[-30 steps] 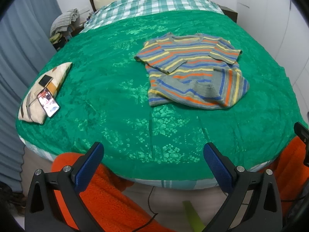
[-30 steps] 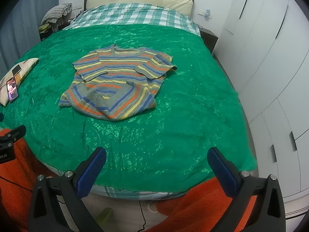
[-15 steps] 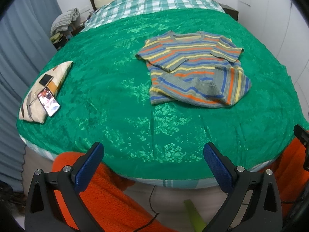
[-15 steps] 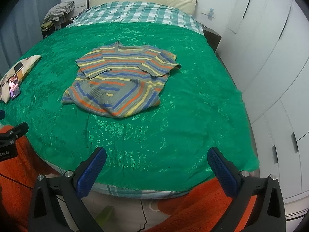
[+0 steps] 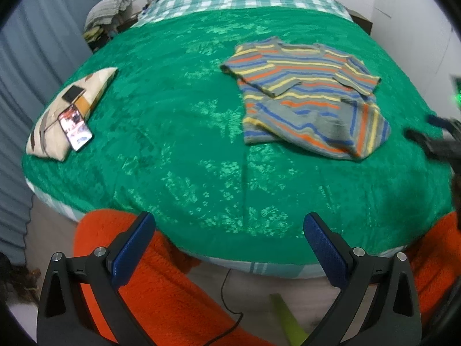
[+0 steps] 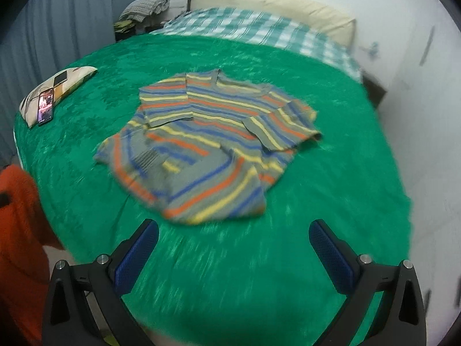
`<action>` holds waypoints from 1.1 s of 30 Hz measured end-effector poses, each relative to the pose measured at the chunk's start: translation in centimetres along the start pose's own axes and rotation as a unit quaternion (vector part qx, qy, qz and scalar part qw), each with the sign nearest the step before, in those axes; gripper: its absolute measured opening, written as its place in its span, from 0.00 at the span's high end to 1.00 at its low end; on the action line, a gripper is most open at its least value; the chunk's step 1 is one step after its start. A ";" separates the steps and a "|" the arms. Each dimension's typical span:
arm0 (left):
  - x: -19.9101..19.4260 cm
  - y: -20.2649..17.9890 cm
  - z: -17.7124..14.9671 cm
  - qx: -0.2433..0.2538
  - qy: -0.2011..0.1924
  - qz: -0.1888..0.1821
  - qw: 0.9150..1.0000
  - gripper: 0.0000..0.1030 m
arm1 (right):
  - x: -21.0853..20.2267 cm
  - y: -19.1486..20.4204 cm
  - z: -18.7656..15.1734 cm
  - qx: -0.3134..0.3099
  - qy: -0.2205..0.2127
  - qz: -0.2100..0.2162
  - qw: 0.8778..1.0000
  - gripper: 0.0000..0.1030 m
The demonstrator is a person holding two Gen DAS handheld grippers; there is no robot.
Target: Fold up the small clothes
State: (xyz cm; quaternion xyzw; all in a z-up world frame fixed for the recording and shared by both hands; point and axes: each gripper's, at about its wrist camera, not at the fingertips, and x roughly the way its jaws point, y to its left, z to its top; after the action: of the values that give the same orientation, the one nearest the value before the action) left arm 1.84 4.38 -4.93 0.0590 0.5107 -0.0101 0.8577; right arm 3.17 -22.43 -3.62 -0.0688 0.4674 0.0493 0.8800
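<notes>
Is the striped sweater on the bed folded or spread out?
Partly folded: the striped sweater has both sleeves folded across its chest and its hem bunched upward.

Both cameras look from the bed's [image 5: 201,173] foot toward the pillows; the right one seems closer, though blurry. Both see the striped top [image 5: 308,95] [image 6: 213,141].

Green-covered bed [image 5: 178,132] — striped sweater [image 5: 311,98] mid-spread (partly folded), patterned cushion [image 5: 69,112] with phone [image 5: 75,128] at its edge.
</notes>
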 end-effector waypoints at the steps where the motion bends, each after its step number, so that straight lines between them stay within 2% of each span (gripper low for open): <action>1: 0.1 0.2 0.0 -0.005 0.002 0.000 1.000 0.00 | 2.0 -0.7 1.3 0.003 0.010 0.015 1.000 0.03; 3: 0.1 0.7 -0.2 -0.013 0.006 0.000 1.000 0.00 | 5.9 -1.2 4.0 -0.002 0.032 0.043 0.999 0.16; 4: 0.1 1.0 -0.4 -0.019 0.009 0.000 1.000 0.00 | 7.8 -1.2 5.1 -0.011 0.045 0.052 0.998 0.20; 7: 0.2 1.8 -0.8 -0.032 0.017 0.004 0.999 0.00 | 13.1 -0.3 7.2 -0.036 0.086 0.071 0.993 0.38; 8: 0.3 2.1 -0.9 -0.035 0.020 0.006 0.999 0.00 | 14.2 -0.2 7.2 -0.038 0.098 0.079 0.991 0.63; 9: 0.5 2.4 -1.0 -0.039 0.023 0.008 0.999 0.00 | 15.6 0.0 7.2 -0.040 0.116 0.085 0.989 0.97; 10: 0.5 2.8 -1.1 -0.042 0.024 0.010 0.999 0.00 | 16.2 0.1 7.1 -0.039 0.125 0.085 0.988 0.97; 11: 0.6 3.1 -1.2 -0.046 0.023 0.012 0.999 0.00 | 15.7 0.2 6.9 -0.039 0.117 0.096 0.988 0.96; 13: 0.7 3.9 -1.4 -0.056 0.021 0.013 0.998 0.00 | 12.5 0.5 6.0 -0.059 0.088 0.142 0.984 0.97; 15: 1.2 4.6 -1.6 -0.067 0.020 0.011 0.997 0.00 | 8.1 0.9 4.2 -0.103 0.067 0.190 0.974 0.97; 16: 1.6 4.8 -1.7 -0.073 0.022 0.009 0.997 0.00 | 5.4 1.1 2.5 -0.136 0.062 0.215 0.965 0.97; 18: 2.6 4.8 -1.7 -0.082 0.031 -0.002 0.996 0.00 | 1.7 1.0 -1.2 -0.190 0.078 0.236 0.950 0.96; 20: 3.2 4.4 -1.5 -0.081 0.038 -0.009 0.996 0.00 | 0.2 0.4 -4.9 -0.225 0.112 0.222 0.942 0.96; 23: 3.3 3.2 -1.1 -0.066 0.035 -0.015 0.997 0.01 | 1.1 -1.8 -9.5 -0.230 0.183 0.191 0.936 0.97; 25: 3.0 2.5 -1.0 -0.056 0.030 -0.018 0.998 0.01 | 2.2 -3.4 -11.0 -0.216 0.213 0.158 0.940 0.95; 26: 2.9 2.3 -1.0 -0.054 0.027 -0.019 0.998 0.01 | 2.7 -4.4 -11.3 -0.208 0.214 0.132 0.945 0.94; 28: 2.9 2.4 -1.1 -0.053 0.026 -0.018 0.998 0.00 | 2.8 -5.4 -10.2 -0.177 0.189 0.111 0.959 0.94; 29: 3.1 2.5 -1.3 -0.055 0.028 -0.016 0.998 0.01 | 2.7 -5.6 -9.3 -0.160 0.175 0.112 0.965 0.89; 31: 3.4 2.9 -1.5 -0.063 0.034 -0.016 0.997 0.01 | 2.1 -4.7 -6.0 -0.121 0.121 0.126 0.977 0.66; 32: 3.5 3.1 -1.5 -0.067 0.036 -0.016 0.997 0.01 | 1.9 -3.8 -4.7 -0.109 0.100 0.139 0.979 0.39; 33: 3.5 3.4 -1.5 -0.072 0.037 -0.017 0.997 0.01 | 1.8 -2.6 -2.7 -0.093 0.067 0.164 0.980 0.21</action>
State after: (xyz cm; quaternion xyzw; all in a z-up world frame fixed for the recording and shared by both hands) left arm 2.47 8.05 -8.38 -0.0113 0.5421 0.0143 0.8401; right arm 2.33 -25.41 -6.41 -0.0758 0.5234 0.2310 0.8166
